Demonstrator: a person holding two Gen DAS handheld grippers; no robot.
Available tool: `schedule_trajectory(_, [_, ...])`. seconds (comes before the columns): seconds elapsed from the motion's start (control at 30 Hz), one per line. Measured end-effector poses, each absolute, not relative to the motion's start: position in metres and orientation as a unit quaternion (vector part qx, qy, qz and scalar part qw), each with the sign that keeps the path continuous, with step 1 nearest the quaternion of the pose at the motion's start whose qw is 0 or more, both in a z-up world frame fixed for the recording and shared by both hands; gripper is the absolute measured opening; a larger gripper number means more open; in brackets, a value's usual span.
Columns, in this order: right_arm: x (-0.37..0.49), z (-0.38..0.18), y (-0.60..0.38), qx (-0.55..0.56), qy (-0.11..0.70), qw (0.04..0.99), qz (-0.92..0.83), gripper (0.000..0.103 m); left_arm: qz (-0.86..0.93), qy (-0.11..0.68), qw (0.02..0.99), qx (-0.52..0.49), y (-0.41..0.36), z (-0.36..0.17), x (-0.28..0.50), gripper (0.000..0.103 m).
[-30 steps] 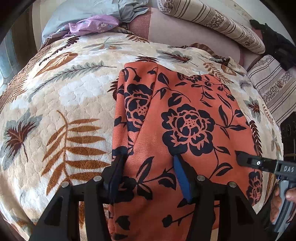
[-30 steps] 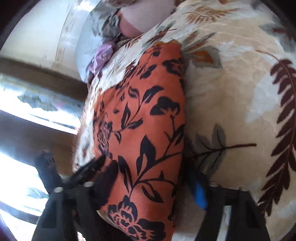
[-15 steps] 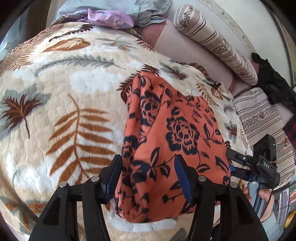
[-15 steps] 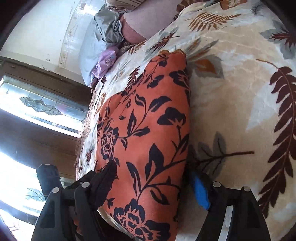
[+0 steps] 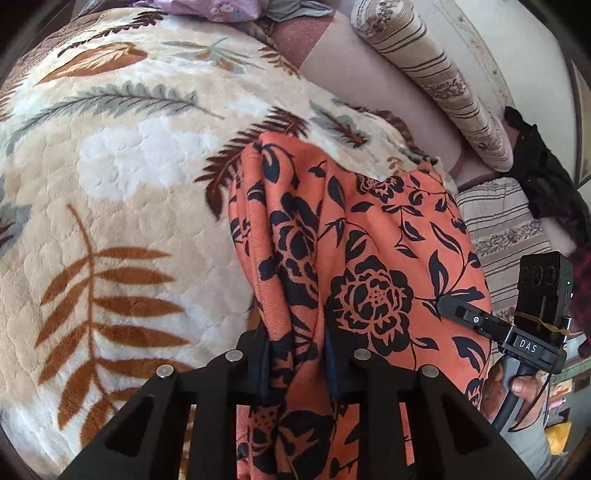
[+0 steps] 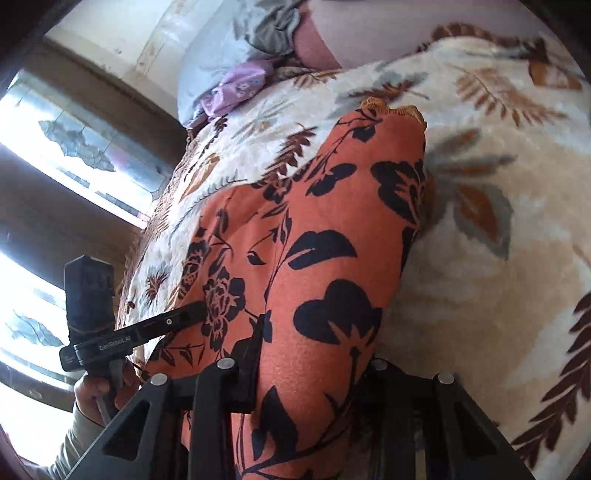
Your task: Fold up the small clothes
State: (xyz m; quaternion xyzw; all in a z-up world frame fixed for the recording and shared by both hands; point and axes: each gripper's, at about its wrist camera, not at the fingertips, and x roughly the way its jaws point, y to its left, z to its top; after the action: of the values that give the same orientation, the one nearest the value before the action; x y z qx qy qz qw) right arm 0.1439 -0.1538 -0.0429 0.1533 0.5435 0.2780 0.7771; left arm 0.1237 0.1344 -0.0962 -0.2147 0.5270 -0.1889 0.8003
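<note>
An orange garment (image 5: 373, 258) with black flowers lies on a cream leaf-patterned blanket (image 5: 110, 177). My left gripper (image 5: 295, 358) is shut on the garment's near left edge, and the cloth bunches between its jaws. In the right wrist view the garment (image 6: 325, 258) rises as a lifted fold. My right gripper (image 6: 317, 369) is shut on its near right edge. Each gripper shows in the other's view: the right one (image 5: 454, 310) and the left one (image 6: 188, 314). The garment's near end is lifted off the blanket while its far end rests on it.
A striped bolster (image 5: 436, 77) and a striped pillow (image 5: 506, 229) lie at the bed's right. Purple and grey clothes (image 5: 214, 7) are piled at the far end. A dark garment (image 5: 546, 177) lies at far right. A window (image 6: 74, 155) is to the left.
Both grippers have closed on the garment's near edge and lifted it. The cloth now bunches into a raised fold, and both views have pulled back from the bed.
</note>
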Motion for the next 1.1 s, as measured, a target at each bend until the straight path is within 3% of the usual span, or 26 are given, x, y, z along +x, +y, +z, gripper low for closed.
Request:
schedule_trajectory(0.2, [0.178, 0.01, -0.232, 0.16, 0.495, 0.815, 0.255, 0.034, -0.236, 0.469, 0.827, -0.201, 0.063, -0.041, 0.165, 0.024])
schedule_trajectory(0.33, [0.201, -0.019, -0.291, 0.197, 0.514, 0.806, 0.218, 0.035, -0.234, 0.496, 0.818, -0.171, 0.009, -0.058, 0.192, 0.024])
schedule_trajectory(0.43, [0.213, -0.075, -0.325, 0.231, 0.567, 0.762, 0.211, 0.035, -0.214, 0.548, 0.797, -0.139, -0.015, -0.098, 0.197, 0.026])
schedule_trajectory(0.47, [0.213, -0.097, -0.333, 0.243, 0.584, 0.749, 0.197, 0.04, -0.203, 0.57, 0.785, -0.136, -0.019, -0.115, 0.199, 0.029])
schedule_trajectory(0.5, [0.211, -0.118, -0.343, 0.255, 0.601, 0.739, 0.167, 0.048, -0.196, 0.57, 0.785, -0.143, -0.018, -0.123, 0.198, 0.04])
schedule_trajectory(0.53, [0.205, -0.127, -0.353, 0.287, 0.596, 0.734, 0.153, 0.065, -0.194, 0.563, 0.79, -0.149, -0.014, -0.122, 0.195, 0.047])
schedule_trajectory(0.6, [0.193, -0.118, -0.365, 0.306, 0.565, 0.752, 0.149, 0.065, -0.188, 0.561, 0.792, -0.147, -0.006, -0.111, 0.189, 0.052])
schedule_trajectory(0.77, [0.175, -0.067, -0.371, 0.267, 0.516, 0.803, 0.13, 0.067, -0.183, 0.515, 0.83, -0.11, 0.002, -0.075, 0.165, 0.052])
schedule_trajectory(0.9, [0.166, -0.035, -0.352, 0.27, 0.468, 0.826, 0.158, 0.067, -0.173, 0.541, 0.819, -0.086, -0.01, -0.1, 0.149, 0.052])
schedule_trajectory(1.03, [0.166, -0.076, -0.318, 0.244, 0.544, 0.789, 0.152, 0.07, -0.168, 0.559, 0.804, -0.114, -0.004, -0.118, 0.143, 0.052])
schedule_trajectory(1.1, [0.155, -0.065, -0.321, 0.242, 0.526, 0.802, 0.15, 0.069, -0.17, 0.543, 0.814, -0.115, -0.002, -0.1, 0.136, 0.051])
